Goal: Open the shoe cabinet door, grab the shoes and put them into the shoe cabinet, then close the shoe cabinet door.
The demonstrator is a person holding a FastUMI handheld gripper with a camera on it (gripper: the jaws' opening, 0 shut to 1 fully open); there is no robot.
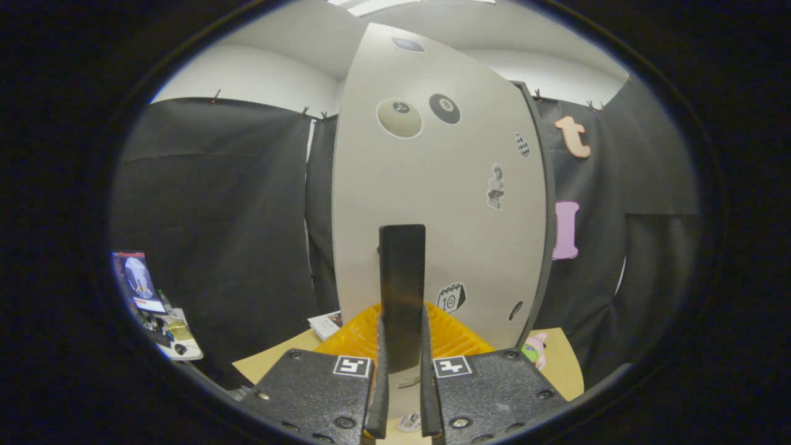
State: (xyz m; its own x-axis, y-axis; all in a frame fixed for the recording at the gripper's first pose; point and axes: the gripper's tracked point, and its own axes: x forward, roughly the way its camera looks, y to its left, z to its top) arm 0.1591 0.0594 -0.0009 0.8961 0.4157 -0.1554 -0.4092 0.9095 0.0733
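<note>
Gripper (401,395) fingers are clenching the dark upright handle (402,290) | shoe cabinet door (432,198) is standing right ahead, handle on its face | door is looking stiff, light; handle seems the surest hold.

Obstacle, straight ahead: shoe cabinet door (432,185), a tall pale panel with stickers, standing upright just beyond the gripper (401,395) and blocking the way forward.
Obstacle, between the fingers (377,383): a dark upright handle (401,290) on the door; the fingers stand close on either side of it, contact not clear.
Obstacle, low, behind the handle: an orange ridged item (361,337) on the counter (278,358).
Free room, left of the door: open space before the black cloth wall (216,216), above bare counter.
Obstacle, far left: a small cluttered stand (173,337).
Free room, right of the door: a narrower gap before the cloth.
</note>
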